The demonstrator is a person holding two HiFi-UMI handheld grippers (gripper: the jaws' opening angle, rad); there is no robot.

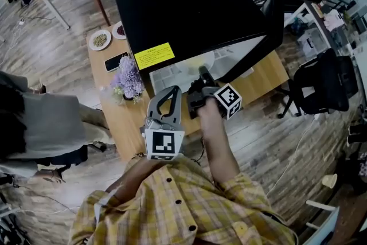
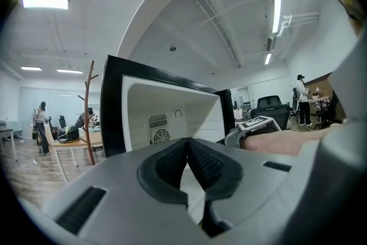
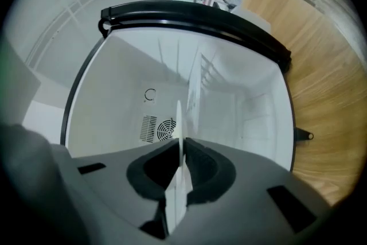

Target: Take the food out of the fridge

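A black mini fridge stands open on the wooden table, its white inside facing me. A white plate with pale yellowish food lies on the fridge floor near the opening. My right gripper reaches in and is shut on the plate's rim, which shows edge-on between the pads in the right gripper view; the midpoint of the tips is. My left gripper hovers in front of the fridge, to the left of the right hand. It is shut with nothing between its pads.
The fridge door hangs open to the right. Purple flowers, a phone and two small dishes sit on the table's left side. A black bag on a chair is at the right. A person stands at left.
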